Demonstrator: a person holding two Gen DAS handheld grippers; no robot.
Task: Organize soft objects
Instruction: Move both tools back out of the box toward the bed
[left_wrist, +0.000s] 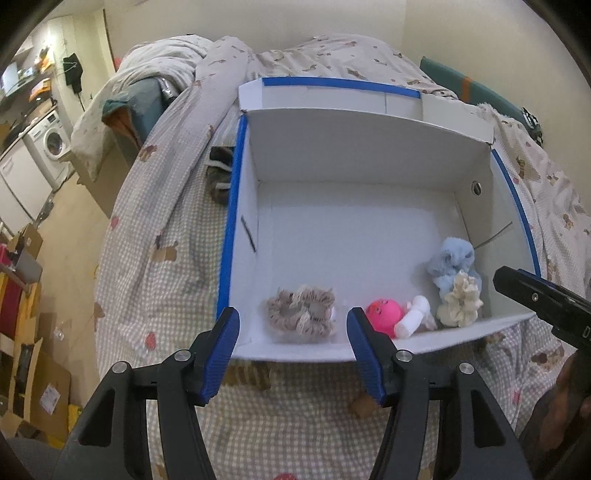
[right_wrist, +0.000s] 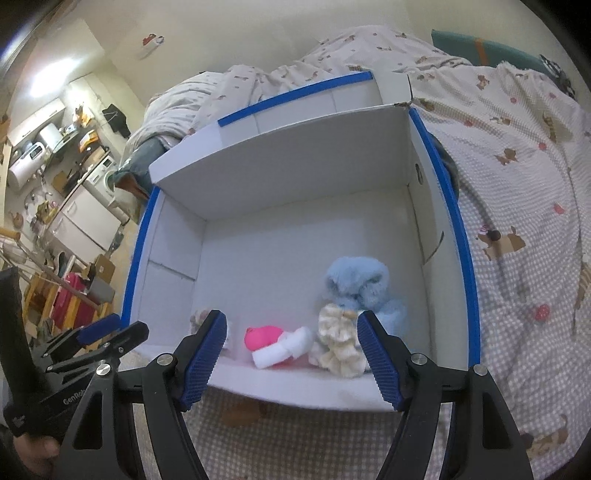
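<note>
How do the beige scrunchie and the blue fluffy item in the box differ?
Colour: the beige scrunchie is dull tan; the blue fluffy item is pale blue.
Texture: the scrunchie is ruffled fabric in a flat ring; the blue one is plush and bunched.
Place: the scrunchie lies alone toward the left of the near wall; the blue one sits at the right wall, against the cream scrunchie.
Shared: both lie inside the white box, ungripped.

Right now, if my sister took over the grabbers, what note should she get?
Left gripper: open, holding nothing, in front of the box.
Right gripper: open, holding nothing, also at the box's near wall.
In the box, along the near wall: beige scrunchie, pink toy, cream scrunchie, blue plush.
Done: those four are in.
Left: a striped thing on the bed beside the box, maybe next.
</note>
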